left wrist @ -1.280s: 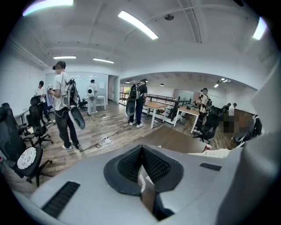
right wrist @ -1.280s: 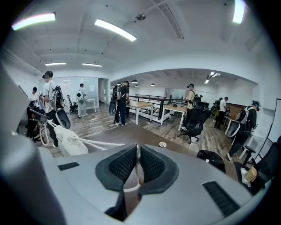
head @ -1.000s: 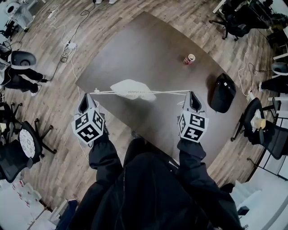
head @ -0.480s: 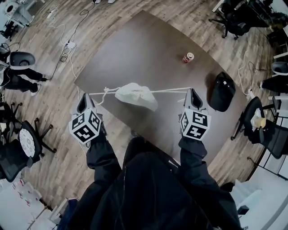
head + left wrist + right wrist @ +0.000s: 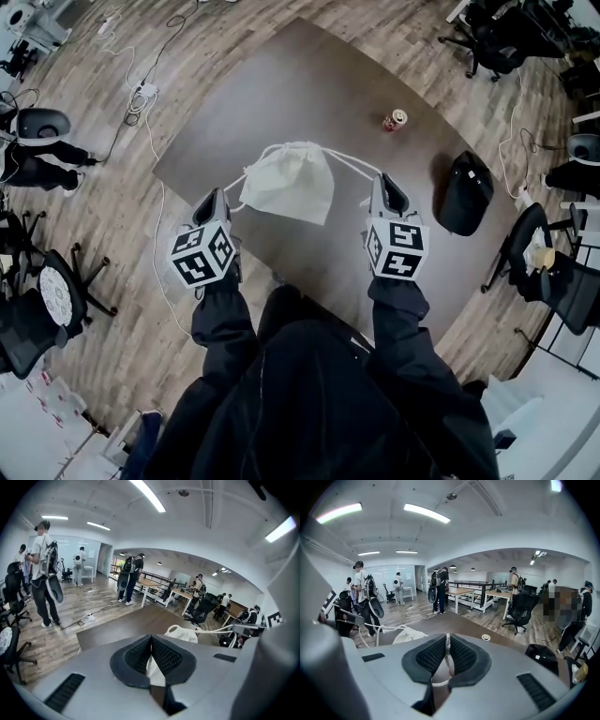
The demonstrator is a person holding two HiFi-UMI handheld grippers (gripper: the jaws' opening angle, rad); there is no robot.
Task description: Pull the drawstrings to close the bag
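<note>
In the head view, my left gripper [image 5: 217,195] and right gripper [image 5: 379,181] flank the white bag [image 5: 291,186], which sits over the near part of the brown table [image 5: 309,84]. I cannot tell whether it hangs from the cords or rests on the top. The drawstrings [image 5: 352,160] run from its gathered mouth, at the far end, out to each of my tools, and they curve a little rather than lying taut. I judge the closing pull to be nearly done, since the mouth looks bunched tight. The next move would be a last even draw outward on both sides to take up the slack, keeping the bag from swinging. In the left gripper view my jaws are pressed together with a white strip of cord pinched between the pads, and the bag shows beyond them to the right, over the table. In the right gripper view the jaws are likewise clamped on the white cord, which runs down between the pads and curls below them. There the bag lies ahead to the left.
</note>
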